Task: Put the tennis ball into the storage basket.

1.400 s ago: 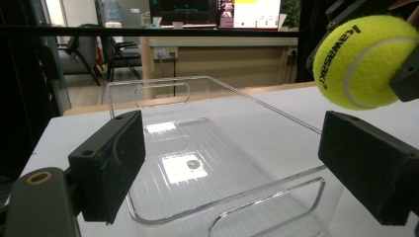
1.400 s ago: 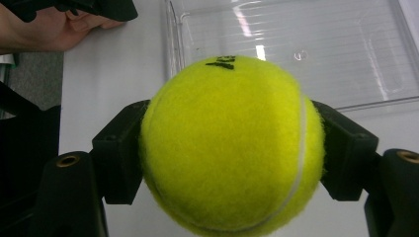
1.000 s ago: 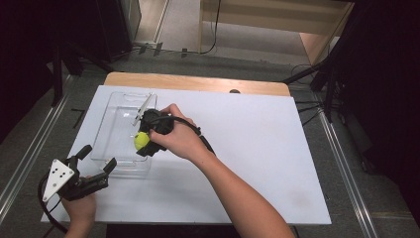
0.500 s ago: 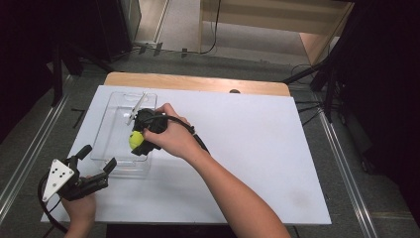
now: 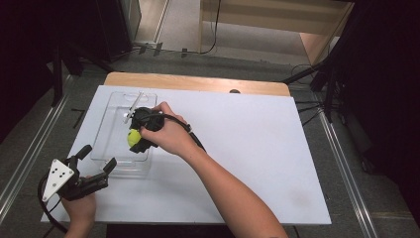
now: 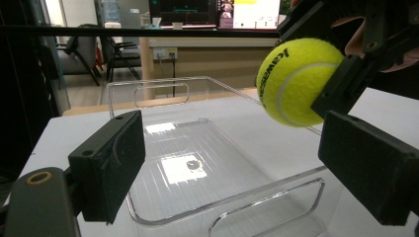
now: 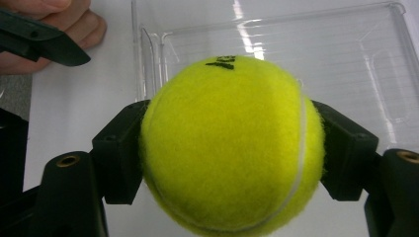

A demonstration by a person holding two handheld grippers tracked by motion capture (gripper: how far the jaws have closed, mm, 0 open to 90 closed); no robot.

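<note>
**Tennis ball held over the clear tray**

The right gripper (image 5: 134, 139) has its two black jaws clamped on a fuzzy yellow-green tennis ball (image 5: 132, 137), one pad pressed into each side of it, as the right gripper view shows close up (image 7: 232, 148). The ball hangs in the air above the clear, rectangular plastic tray (image 5: 111, 148) with cut-out handles, over the tray's near half and clear of its floor. In the left gripper view the ball (image 6: 296, 81) sits up and to the right of the tray's near handle, black lettering printed on its felt.

The left gripper (image 5: 99, 166) rests just outside the tray's near left corner, its jaws spread wide with nothing between them; its own view has them framing the tray's near end (image 6: 267, 197) without touching it. The person's left hand (image 5: 79, 210) grips it from below the tray, near the table edge.

The tray lies on a white board (image 5: 247, 148), towards the board's left side, lengthwise away from the person.
</note>
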